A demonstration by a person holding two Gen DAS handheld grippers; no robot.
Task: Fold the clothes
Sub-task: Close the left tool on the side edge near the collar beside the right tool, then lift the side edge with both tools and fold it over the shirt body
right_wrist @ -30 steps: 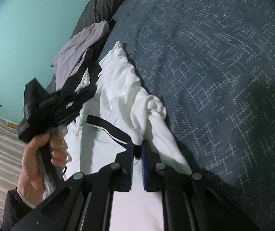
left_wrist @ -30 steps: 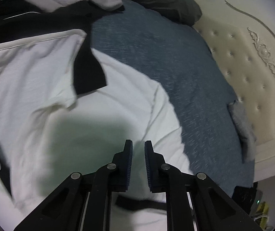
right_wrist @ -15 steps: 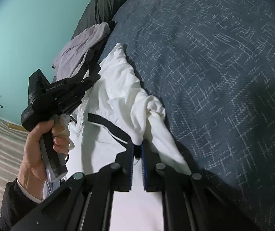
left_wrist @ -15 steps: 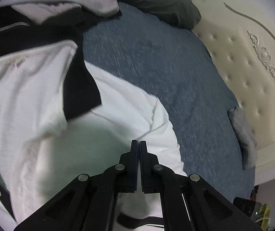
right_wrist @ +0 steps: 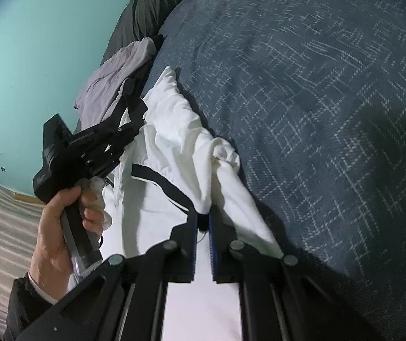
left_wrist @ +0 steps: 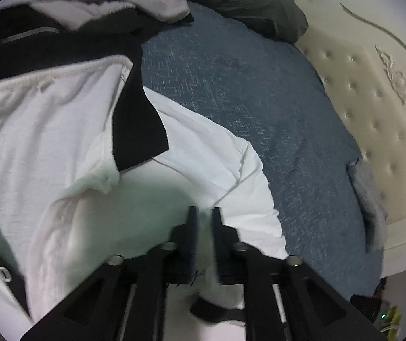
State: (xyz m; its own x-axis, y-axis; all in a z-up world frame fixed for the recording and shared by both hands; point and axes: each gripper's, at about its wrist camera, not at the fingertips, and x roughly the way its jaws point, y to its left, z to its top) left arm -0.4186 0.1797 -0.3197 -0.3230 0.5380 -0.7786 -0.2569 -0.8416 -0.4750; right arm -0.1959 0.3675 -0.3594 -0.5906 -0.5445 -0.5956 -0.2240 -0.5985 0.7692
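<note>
The white T-shirt point(right_wrist: 174, 130) with black trim lies bunched on the blue bedspread point(right_wrist: 316, 113), directly ahead of both grippers. The right gripper point(right_wrist: 203, 218) pinches a gathered fold of it, jaws nearly closed on the cloth. The left gripper point(left_wrist: 203, 213) hovers over the shirt's flat part, jaws opening with nothing clamped between them. A risk: pulling with only one corner held would likely drag the shirt into a twisted heap.
</note>
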